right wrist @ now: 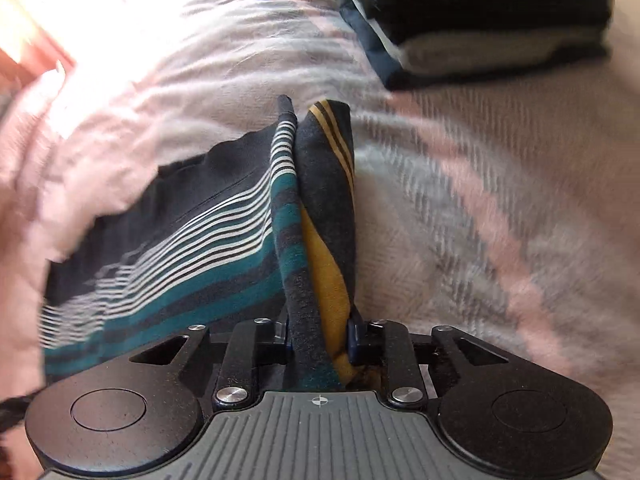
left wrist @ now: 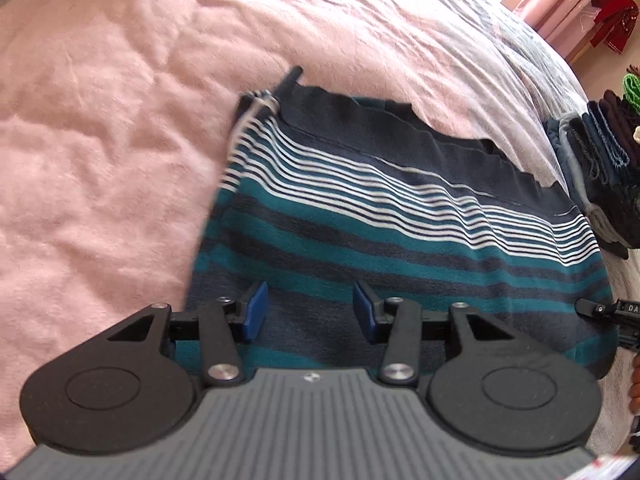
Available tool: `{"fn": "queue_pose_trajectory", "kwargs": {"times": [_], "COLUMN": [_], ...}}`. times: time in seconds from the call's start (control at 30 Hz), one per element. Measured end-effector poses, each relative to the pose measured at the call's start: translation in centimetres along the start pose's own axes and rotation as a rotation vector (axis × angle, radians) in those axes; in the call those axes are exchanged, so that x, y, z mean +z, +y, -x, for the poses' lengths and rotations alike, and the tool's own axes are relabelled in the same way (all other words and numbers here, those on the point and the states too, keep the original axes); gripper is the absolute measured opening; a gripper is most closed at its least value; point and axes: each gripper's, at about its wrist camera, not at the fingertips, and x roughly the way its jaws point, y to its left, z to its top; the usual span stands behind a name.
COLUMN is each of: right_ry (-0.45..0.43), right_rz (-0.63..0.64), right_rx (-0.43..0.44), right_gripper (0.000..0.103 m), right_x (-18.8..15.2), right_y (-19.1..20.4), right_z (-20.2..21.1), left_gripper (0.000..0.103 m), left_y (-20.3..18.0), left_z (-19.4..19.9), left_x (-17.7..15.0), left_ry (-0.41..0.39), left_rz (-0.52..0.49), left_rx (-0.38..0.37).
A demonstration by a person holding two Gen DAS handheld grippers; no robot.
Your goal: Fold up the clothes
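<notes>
In the left wrist view, a pink blanket (left wrist: 100, 140) covers the bed from nine o'clock to twelve. The striped garment (left wrist: 400, 232), banded in navy, teal and thin white lines, lies spread on it at centre, its dark upper edge running from eleven o'clock towards three. The left gripper (left wrist: 311, 310) sits over the garment's near edge at six o'clock, its blue-padded fingers (left wrist: 256, 312) spread apart with nothing between them. At three o'clock a stack of folded clothes (left wrist: 600, 172) stands just beside the garment, and a part of the other tool shows at four o'clock.

In the right wrist view, the flat part of the garment (right wrist: 168, 240) stretches towards nine o'clock. At centre, a bunched fold with mustard bands rises towards twelve, and the right gripper (right wrist: 320, 340) has its fingers pinching this fold at six o'clock. The folded stack (right wrist: 480, 20) sits at one o'clock, apart from the fold, on the pale striped blanket (right wrist: 500, 208).
</notes>
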Motion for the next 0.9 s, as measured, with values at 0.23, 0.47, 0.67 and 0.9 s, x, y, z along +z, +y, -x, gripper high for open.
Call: {"fn": "queue_pose_trajectory", "kwargs": {"times": [0.23,0.47,0.67,0.9], "right_ry": [-0.181,-0.162,-0.129,-0.173], "right_rz": [0.465,0.951,1.109,0.723], "right_rx": [-0.294,-0.207,-0.16,0.007], "right_gripper": [0.019,0.039,0.05,0.05], "right_x": [-2.3,-15.4,-19.9,-12.9], "right_y": [19.0,33.1,32.5,26.2], "right_z": [6.6,-0.8,-1.8,6.5], "left_gripper": [0.041,0.041,0.041,0.041], "left_y": [7.9,15.9,17.2,11.2], "left_z": [5.3,8.0,8.7,7.4], "left_x": [-0.5,-3.1,-4.2,-1.2], "left_ry": [-0.082,-0.075,-0.05,-0.035], "left_rz": [0.154,0.32,0.33,0.253], "left_rx": [0.063,0.1,0.058,-0.256]}}
